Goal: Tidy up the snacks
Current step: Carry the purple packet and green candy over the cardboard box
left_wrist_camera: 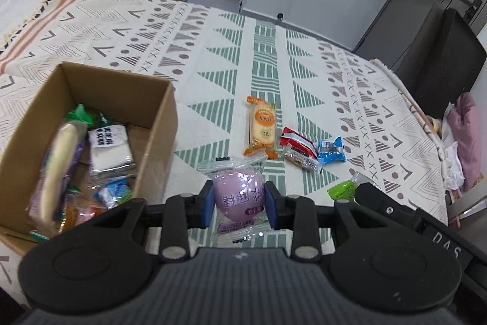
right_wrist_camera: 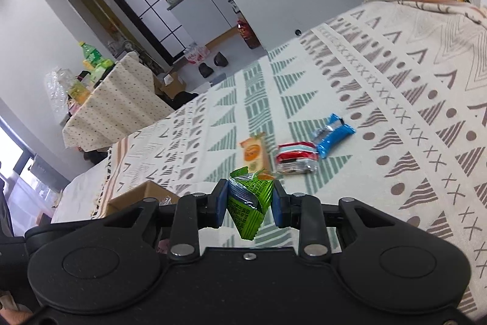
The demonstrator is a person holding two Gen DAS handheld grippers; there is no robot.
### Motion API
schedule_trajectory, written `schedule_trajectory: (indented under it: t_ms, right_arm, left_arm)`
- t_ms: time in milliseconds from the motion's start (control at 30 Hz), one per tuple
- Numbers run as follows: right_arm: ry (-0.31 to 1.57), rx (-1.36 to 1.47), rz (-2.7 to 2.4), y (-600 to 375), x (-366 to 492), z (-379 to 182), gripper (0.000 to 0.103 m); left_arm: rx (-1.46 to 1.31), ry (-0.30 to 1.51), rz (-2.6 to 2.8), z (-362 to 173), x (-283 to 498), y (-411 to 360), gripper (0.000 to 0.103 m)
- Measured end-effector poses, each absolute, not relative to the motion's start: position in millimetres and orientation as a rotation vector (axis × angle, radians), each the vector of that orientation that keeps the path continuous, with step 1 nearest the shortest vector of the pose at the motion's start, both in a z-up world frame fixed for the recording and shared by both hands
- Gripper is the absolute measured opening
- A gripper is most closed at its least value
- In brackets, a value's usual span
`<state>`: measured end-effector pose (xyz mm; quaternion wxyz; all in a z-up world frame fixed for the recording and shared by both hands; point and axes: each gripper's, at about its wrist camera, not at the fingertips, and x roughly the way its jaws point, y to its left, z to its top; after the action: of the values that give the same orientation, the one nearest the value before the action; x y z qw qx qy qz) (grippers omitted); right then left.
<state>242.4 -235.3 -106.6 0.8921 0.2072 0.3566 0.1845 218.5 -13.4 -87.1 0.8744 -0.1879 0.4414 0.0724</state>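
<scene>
My left gripper [left_wrist_camera: 238, 204] is shut on a purple round snack in a clear wrapper [left_wrist_camera: 237, 192], held just right of the cardboard box [left_wrist_camera: 161, 124], which holds several wrapped snacks. My right gripper [right_wrist_camera: 250, 206] is shut on a green snack packet [right_wrist_camera: 249, 203] and holds it above the cloth; this packet and the right gripper's tip also show in the left wrist view [left_wrist_camera: 342, 189]. On the patterned cloth lie an orange cracker pack [left_wrist_camera: 262, 125], a red packet [left_wrist_camera: 298, 142], a clear-wrapped bar [left_wrist_camera: 303, 160] and a blue packet [left_wrist_camera: 331, 151].
The patterned cloth [left_wrist_camera: 213, 57] covers a table whose far edge and right edge drop to the floor. A black cabinet [left_wrist_camera: 441, 60] stands at the right. A second cloth-covered table [right_wrist_camera: 115, 108] with bottles stands beyond the far edge.
</scene>
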Motion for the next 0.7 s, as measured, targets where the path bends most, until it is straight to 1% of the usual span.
schedule_trajectory:
  t_ms: [700]
  right_arm:
    - [0.691,0.355,0.431,-185.4,213.8,-62.5,0.029]
  left_arm:
    - [-0.472,0.824,0.16,-45.0,173.7,37.9,0.033]
